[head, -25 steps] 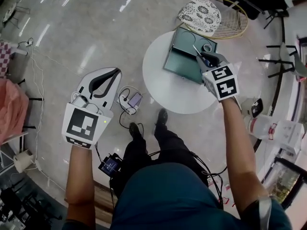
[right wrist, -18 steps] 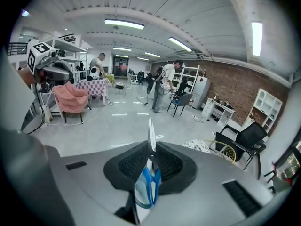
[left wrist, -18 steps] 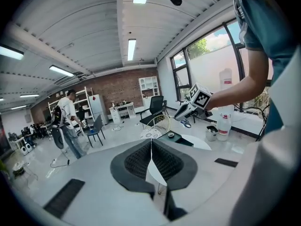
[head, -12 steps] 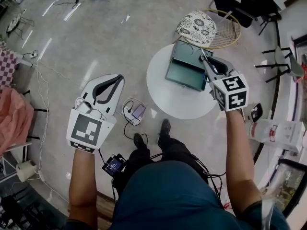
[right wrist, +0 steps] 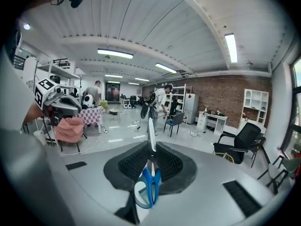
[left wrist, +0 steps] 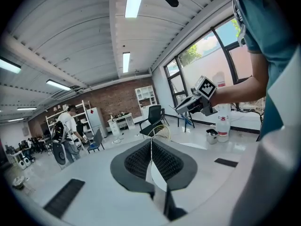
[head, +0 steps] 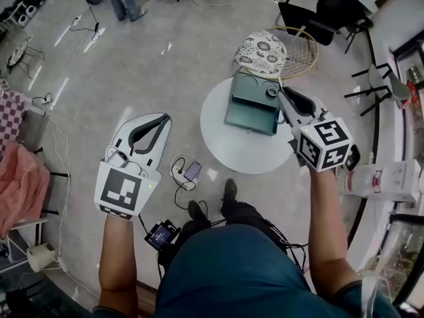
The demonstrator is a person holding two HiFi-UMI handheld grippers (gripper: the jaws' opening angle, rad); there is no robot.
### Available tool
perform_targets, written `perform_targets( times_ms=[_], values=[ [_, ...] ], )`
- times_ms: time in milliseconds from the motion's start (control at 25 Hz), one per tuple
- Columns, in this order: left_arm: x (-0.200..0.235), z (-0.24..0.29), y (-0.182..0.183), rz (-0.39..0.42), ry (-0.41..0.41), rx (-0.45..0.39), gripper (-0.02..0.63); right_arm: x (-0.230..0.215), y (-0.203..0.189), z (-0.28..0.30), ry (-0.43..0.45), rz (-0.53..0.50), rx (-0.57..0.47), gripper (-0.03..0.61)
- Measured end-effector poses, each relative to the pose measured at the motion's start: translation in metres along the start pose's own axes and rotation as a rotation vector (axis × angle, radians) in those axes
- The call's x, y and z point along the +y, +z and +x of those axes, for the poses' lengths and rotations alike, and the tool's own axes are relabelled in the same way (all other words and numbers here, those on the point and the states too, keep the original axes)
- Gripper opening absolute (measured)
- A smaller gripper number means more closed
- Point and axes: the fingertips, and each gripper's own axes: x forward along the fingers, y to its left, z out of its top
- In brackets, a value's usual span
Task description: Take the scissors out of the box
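The right claw (right wrist: pixel 150 149) clamps the blue-handled scissors (right wrist: pixel 148 185), blades running out along its jaws, over the right edge of the teal box (head: pixel 250 103) on the round tabletop (head: pixel 245 150). The left claw (left wrist: pixel 151 147) hangs clenched and empty, well apart.

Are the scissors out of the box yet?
Done: the blue scissors are out of the green box, which sits open on the round table. In hand: the right gripper is shut on them in the air. The left gripper is shut, empty. Left: probably just setting them down.
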Motion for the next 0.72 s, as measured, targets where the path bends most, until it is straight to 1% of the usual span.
perform_targets(
  times_ms=[200,360,720],
  values=[
    [0.003,-0.007,0.011,0.024,-0.010,-0.014,0.021,0.013,0.031,-0.027,0.007,0.042,-0.095,0.075],
    [0.000,-0.008,0.025,0.035,-0.025,-0.036,0.021,0.020,0.052,-0.048,0.033,0.087,-0.177,0.075],
    [-0.005,-0.018,0.032,0.048,-0.044,-0.048,0.021,0.025,0.056,-0.069,-0.003,0.086,-0.190,0.075]
  ],
)
